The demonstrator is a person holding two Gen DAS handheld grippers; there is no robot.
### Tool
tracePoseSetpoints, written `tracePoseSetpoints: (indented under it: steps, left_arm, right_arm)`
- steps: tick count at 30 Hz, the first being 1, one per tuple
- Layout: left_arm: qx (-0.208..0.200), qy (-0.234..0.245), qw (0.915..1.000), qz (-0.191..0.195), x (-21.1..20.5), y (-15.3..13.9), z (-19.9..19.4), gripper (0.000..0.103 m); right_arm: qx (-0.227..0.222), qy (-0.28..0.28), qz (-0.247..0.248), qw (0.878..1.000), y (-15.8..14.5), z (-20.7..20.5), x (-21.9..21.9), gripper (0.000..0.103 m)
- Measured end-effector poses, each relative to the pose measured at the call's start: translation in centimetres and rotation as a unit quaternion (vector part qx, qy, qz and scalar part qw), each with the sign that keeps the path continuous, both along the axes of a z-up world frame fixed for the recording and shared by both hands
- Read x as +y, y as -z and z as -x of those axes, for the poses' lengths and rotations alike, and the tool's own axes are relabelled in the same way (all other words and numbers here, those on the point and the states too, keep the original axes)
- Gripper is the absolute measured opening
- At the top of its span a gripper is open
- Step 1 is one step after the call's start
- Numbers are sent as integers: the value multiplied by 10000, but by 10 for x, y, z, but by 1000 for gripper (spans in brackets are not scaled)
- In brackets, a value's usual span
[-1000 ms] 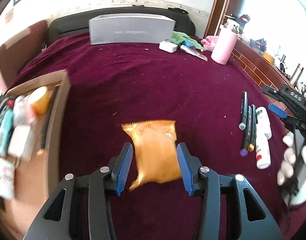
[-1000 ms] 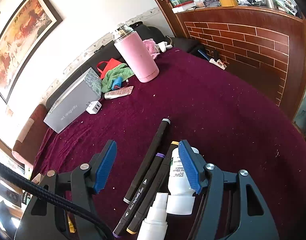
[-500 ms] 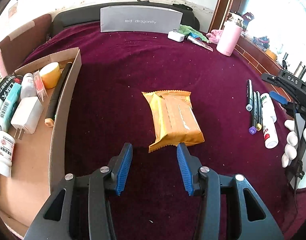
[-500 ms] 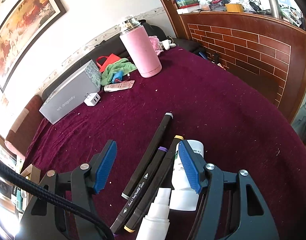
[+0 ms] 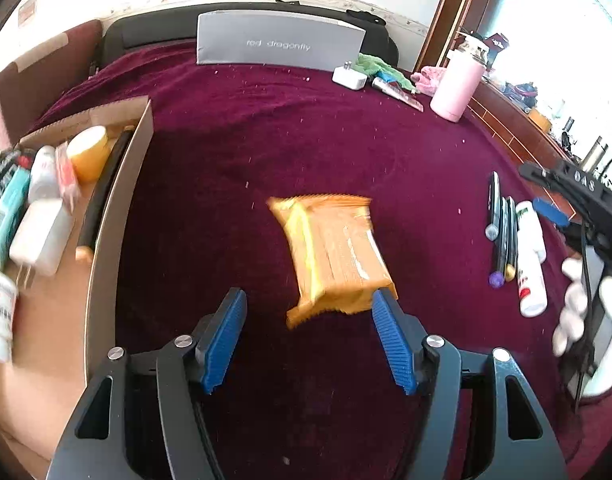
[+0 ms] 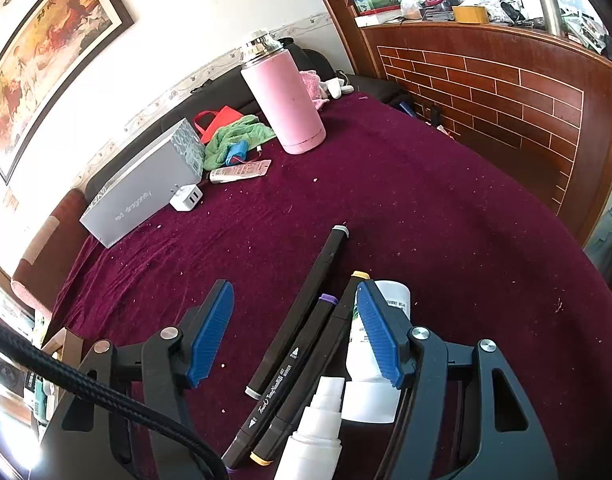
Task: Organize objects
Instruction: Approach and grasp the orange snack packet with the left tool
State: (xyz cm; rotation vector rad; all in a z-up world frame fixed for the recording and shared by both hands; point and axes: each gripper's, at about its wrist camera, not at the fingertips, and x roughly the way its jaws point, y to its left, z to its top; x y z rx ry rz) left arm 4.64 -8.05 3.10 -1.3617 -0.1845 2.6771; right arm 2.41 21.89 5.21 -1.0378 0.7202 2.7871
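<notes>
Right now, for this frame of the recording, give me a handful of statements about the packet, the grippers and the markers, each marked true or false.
1. The left gripper is shut on the orange foil snack packet. False: its jaws are open, and the packet lies on the maroon velvet cloth.
2. Three black markers lie side by side beneath the right gripper. True.
3. The pink insulated bottle lies on its side. False: it stands upright.
4. The open cardboard box already holds several items. True.
5. The right gripper holds a white bottle. False: its jaws are open, holding nothing.
</notes>
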Motion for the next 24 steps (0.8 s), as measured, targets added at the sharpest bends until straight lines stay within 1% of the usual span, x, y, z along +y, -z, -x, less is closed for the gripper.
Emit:
tracePoseSetpoints:
  steps: [2, 5, 6, 8, 9, 10, 11, 13, 16, 18, 19, 21, 22, 23, 24]
  left_arm:
    - [102, -15, 9997, 205, 5, -6, 8, 59]
    - [139, 107, 9980, 609, 22, -5, 28, 65]
    - [93, 178, 9973, 713, 28, 0, 35, 66]
    - [-103, 280, 9965, 784, 35, 9, 48, 67]
    - [-138, 284, 9960, 834, 39, 12, 53, 70]
    - [-104, 282, 9952, 936, 43, 13, 57, 70]
    - [-112, 274, 9953, 924, 45, 14, 59, 71]
    - [-173, 225, 9969, 739, 42, 13, 66, 71]
    - [-252, 213, 9992, 240, 32, 10, 72, 71]
    - [-314, 110, 9994, 97, 26, 9, 77, 71]
    - [-336, 79, 9993, 175, 27, 8, 80, 71]
    - [-324, 98, 9968, 728, 37, 12, 83, 71]
    - [-207, 196, 9937, 1084, 46, 14, 81, 71]
    - [-77, 248, 9926, 1184, 49, 13, 78, 68]
    - [25, 358, 9920, 1212, 51, 13, 75, 57]
  right_arm:
    - [-4, -1, 12, 10000, 0, 0, 0, 63]
    - [5, 7, 6, 10000, 0, 0, 1, 63]
    - [0, 3, 12, 10000, 0, 0, 1, 63]
    - [-14, -5, 19, 10000, 0, 1, 1, 63]
    - [-18, -15, 15, 10000, 0, 1, 0, 63]
    - [-18, -17, 8, 10000, 0, 1, 0, 63]
    - [-21, -22, -3, 10000, 0, 2, -1, 63]
    - [-19, -47, -19, 10000, 0, 2, -2, 63]
    - [-30, -61, -38, 10000, 1, 3, -3, 63]
    - [-64, -65, -10, 10000, 2, 3, -3, 63]
    - [-74, -63, 8, 10000, 2, 3, -2, 63]
    - [-69, -50, 36, 10000, 2, 3, -1, 63]
    - [-58, -42, 40, 10000, 2, 2, 0, 63]
    - [-45, -33, 41, 10000, 1, 2, 0, 63]
    - [-43, -21, 32, 10000, 1, 2, 0, 63]
